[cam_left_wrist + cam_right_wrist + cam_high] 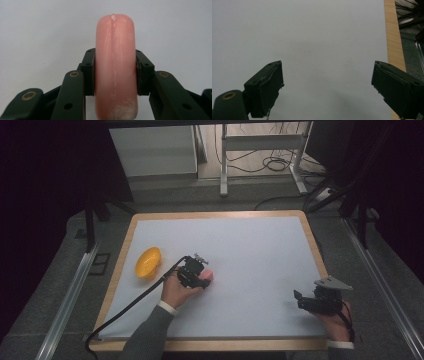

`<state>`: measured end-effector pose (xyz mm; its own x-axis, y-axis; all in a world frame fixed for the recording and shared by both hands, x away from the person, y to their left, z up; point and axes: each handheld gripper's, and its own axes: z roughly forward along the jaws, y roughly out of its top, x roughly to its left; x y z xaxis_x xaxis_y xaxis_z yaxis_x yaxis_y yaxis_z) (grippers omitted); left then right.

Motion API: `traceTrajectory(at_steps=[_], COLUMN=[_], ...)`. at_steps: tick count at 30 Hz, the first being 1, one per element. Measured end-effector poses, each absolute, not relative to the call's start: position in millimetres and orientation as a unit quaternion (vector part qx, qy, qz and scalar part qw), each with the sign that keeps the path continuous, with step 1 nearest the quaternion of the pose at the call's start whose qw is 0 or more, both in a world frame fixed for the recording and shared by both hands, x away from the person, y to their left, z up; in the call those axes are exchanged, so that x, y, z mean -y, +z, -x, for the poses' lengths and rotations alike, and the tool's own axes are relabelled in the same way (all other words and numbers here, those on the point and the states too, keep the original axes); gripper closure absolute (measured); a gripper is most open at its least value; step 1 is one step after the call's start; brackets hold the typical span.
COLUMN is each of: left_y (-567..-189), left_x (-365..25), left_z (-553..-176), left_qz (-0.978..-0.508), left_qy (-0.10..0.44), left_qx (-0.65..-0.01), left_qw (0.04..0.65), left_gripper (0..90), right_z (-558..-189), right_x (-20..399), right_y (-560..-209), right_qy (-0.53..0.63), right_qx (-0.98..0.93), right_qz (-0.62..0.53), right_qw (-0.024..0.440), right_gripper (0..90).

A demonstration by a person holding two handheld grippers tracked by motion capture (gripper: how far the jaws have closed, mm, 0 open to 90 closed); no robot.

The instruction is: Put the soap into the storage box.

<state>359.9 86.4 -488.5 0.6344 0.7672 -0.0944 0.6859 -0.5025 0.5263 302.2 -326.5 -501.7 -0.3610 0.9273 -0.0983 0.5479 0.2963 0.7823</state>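
We are seeing a yellow bowl (148,262) lying tilted near the left edge of the desk (250,215), on its white sheet (250,250).

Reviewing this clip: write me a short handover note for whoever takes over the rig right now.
Left gripper: shut on the pink sausage-shaped piece, jaws clamped on its two sides, left of the white mat's middle.
Right gripper: open, holding nothing, at the mat's near right corner by the wooden table edge.
Yellow bowl: on the mat's left side, tipped up on its side, apart from the left gripper, nothing visible in it.
Done: the pink piece is gripped.
Left: probably carrying it to the bowl and releasing it there; the tipped bowl may need steadying with the free right gripper.
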Motion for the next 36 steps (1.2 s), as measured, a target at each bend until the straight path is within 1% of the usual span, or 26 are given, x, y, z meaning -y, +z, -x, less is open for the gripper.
traceTrajectory(at_steps=[10,36], left_y=[-467.0,-436.9], left_x=[-99.0,-137.5], left_z=[-353.0,-347.2], left_qz=[-0.855,-0.838], left_qy=[0.089,0.119], left_qx=[-0.415,-0.428], left_qw=[0.298,0.316], left_gripper=[60.1,60.1], right_z=[-301.8,-302.1], right_x=[326.5,325.6], right_y=[-500.6,-501.7], right_qy=[0.338,0.335], right_qx=[-0.752,-0.753], right_qz=[-0.488,-0.489], right_qw=[0.287,0.287], right_gripper=[10.3,10.3])
